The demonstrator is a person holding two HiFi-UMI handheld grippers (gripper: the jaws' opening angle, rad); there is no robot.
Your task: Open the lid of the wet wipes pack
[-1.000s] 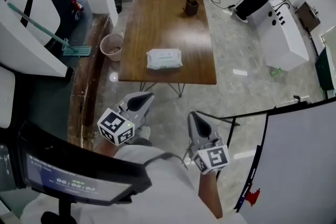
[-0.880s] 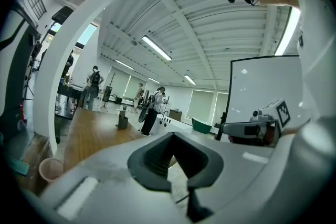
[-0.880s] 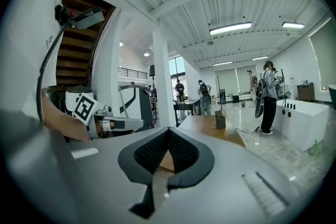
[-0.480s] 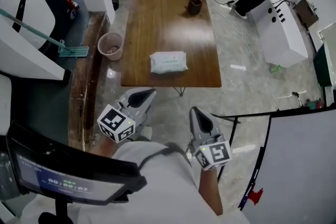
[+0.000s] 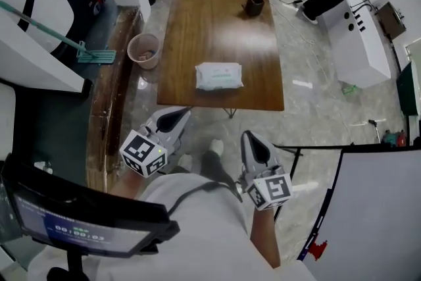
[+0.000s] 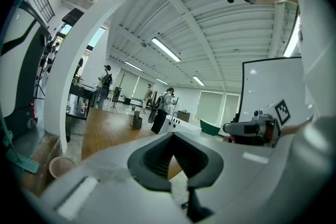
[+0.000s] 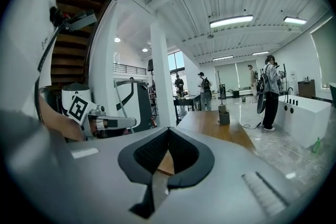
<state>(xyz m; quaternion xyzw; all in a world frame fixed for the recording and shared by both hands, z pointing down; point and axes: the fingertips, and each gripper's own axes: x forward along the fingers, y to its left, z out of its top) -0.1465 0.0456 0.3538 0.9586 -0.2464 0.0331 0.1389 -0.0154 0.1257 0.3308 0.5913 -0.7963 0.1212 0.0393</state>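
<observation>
The wet wipes pack (image 5: 219,76) lies flat at the near end of the wooden table (image 5: 217,16), its long axis running left to right. The left gripper (image 5: 177,116) and right gripper (image 5: 250,142) are both closed and empty, well short of the pack. Since a second ago both have drawn nearer the table's near edge.

table (image 5: 217,16): smooth wood, soft sheen | pack (image 5: 219,76): soft plastic film, slightly glossy | floor (image 5: 316,115): polished stone, reflective | left gripper (image 5: 176,116), right gripper (image 5: 252,141): matt grey plastic, ribbed black pads (image 6: 153,157)
</observation>
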